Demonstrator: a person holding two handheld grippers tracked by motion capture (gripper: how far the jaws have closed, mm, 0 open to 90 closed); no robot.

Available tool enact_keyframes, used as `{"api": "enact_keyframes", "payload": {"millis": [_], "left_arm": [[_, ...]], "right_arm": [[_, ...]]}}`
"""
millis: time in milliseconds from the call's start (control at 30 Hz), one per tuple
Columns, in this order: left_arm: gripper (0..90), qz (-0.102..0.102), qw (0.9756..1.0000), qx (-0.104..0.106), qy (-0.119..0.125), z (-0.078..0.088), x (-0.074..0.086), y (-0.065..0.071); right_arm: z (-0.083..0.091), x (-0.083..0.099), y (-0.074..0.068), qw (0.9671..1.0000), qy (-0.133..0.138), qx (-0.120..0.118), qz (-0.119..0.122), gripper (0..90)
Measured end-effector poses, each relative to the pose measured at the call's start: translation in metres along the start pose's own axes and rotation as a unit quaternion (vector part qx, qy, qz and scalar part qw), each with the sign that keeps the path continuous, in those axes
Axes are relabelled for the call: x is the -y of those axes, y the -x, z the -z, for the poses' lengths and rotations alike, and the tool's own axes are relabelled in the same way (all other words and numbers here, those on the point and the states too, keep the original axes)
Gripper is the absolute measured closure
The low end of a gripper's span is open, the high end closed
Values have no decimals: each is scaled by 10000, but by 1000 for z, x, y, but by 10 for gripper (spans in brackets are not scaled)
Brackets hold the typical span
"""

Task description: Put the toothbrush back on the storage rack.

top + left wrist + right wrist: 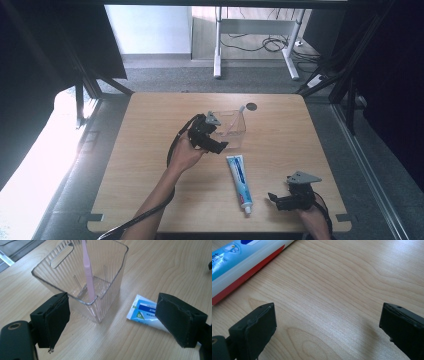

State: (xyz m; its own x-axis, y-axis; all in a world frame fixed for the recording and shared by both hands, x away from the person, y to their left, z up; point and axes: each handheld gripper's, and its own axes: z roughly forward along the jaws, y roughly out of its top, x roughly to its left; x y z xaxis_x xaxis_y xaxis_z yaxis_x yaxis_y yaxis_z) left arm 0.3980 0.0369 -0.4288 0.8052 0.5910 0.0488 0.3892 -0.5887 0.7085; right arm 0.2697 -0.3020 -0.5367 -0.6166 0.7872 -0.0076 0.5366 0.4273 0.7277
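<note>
A clear ribbed plastic cup [233, 127] [82, 277] stands upright at the middle of the wooden table, with a pink toothbrush [88, 275] [235, 120] leaning inside it. My left gripper [215, 145] [112, 322] hovers just in front of the cup, jaws open and empty. A white and blue toothpaste tube [239, 181] [145, 313] [239, 263] lies flat on the table, cap toward the front edge. My right gripper [274, 198] [327, 332] stays low near the front right, to the right of the tube's cap end, open with nothing between its jaws.
A dark round hole [251, 106] is set in the table near its far edge. Beyond the table, a white desk frame [255, 45] and cables stand on the grey floor. Black frame posts [350, 90] flank the table.
</note>
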Motion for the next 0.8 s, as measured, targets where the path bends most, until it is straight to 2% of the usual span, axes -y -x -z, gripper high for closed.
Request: {"api": "enact_keyframes", "payload": {"millis": [567, 800], "left_arm": [[128, 146, 9997, -58, 197, 22, 40, 3], [129, 247, 9994, 35, 245, 28, 57, 6]], "right_arm": [[0, 0, -1, 10000, -4, 7, 10, 11], [0, 0, -1, 10000, -2, 8, 10, 11]]}}
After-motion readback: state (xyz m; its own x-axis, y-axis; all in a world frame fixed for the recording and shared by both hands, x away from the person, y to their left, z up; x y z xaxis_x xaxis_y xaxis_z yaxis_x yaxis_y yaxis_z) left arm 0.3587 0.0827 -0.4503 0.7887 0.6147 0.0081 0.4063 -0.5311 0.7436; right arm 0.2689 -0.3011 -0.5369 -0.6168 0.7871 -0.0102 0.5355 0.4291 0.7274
